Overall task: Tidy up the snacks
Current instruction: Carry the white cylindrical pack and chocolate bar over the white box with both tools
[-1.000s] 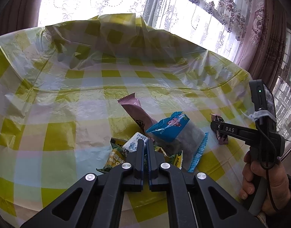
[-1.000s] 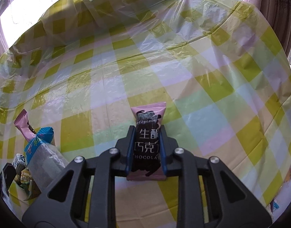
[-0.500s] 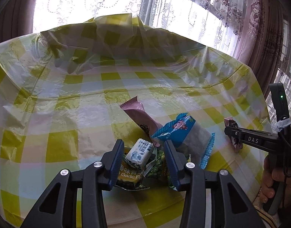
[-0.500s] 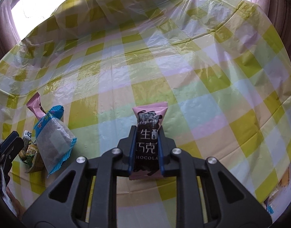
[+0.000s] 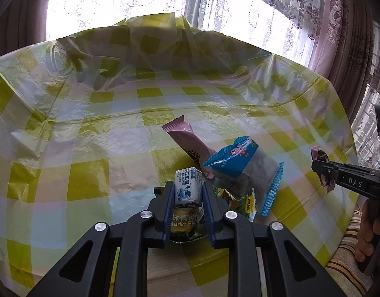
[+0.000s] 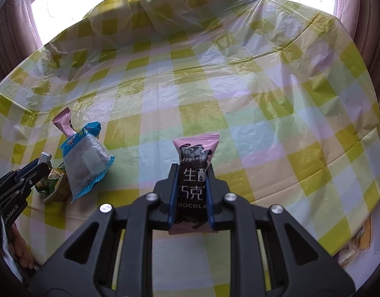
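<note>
Milk candy (image 5: 187, 190) pinched, left tool (image 5: 187, 193) just closing, angled downward.

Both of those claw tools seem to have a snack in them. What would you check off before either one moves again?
1. Left gripper closed on the small white candy: ok; its jaws have just been closing and the pads now press it.
2. Candy free of the green garlic pea packet beneath: cannot tell.
3. Right gripper holds the pink chocolate bar: ok, clamped at its middle.
4. Bar lifted off the checked tablecloth: cannot tell.
5. Blue cake packet and second pink bar outside the left jaws: ok.
6. Grippers apart: ok.
</note>
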The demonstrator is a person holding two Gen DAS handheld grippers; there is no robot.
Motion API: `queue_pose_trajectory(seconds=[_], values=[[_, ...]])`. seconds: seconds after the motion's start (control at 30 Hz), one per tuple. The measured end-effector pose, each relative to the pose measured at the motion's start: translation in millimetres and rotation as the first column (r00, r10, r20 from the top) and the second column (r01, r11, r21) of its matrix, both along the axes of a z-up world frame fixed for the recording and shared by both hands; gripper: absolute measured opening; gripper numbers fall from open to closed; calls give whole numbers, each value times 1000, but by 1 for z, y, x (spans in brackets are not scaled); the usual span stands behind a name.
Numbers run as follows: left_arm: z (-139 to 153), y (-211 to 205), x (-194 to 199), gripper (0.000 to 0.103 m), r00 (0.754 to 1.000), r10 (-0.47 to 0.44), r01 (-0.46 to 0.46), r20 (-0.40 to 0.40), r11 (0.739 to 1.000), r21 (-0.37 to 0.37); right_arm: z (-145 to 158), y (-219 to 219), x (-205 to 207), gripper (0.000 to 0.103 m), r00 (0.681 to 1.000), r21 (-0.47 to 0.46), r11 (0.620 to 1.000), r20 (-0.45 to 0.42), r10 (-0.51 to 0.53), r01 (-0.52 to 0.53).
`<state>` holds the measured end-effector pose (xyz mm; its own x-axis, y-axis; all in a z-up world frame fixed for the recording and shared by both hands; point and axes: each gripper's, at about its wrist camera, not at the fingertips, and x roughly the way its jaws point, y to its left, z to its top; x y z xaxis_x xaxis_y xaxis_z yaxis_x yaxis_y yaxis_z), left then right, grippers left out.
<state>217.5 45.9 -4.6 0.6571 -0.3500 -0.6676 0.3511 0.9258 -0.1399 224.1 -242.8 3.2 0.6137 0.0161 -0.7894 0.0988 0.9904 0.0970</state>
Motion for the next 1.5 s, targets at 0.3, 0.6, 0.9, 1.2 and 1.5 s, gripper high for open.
queue_pose_trajectory(seconds=[0.3, 0.6, 0.9, 1.2, 1.5], values=[[27, -14, -18, 23, 996, 81, -82, 20, 996, 25, 11, -13, -21, 23, 1000, -14, 1000, 16, 1, -1], [43, -58, -46, 23, 999, 35, -36, 27, 998, 44, 23, -27, -46, 23, 1000, -22, 1000, 26, 0, 0], [52, -97, -73, 23, 998, -50, 49, 30, 998, 25, 31, -47, -70, 23, 999, -22, 1000, 28, -15, 16], [53, -135, -94, 23, 991, -134, 134, 12, 991, 10, 37, -73, -87, 23, 999, -20, 999, 21, -39, 39], [54, -173, -109, 23, 976, -219, 219, -12, 976, -4, 43, -107, -104, 23, 998, -6, 998, 12, -57, 57]])
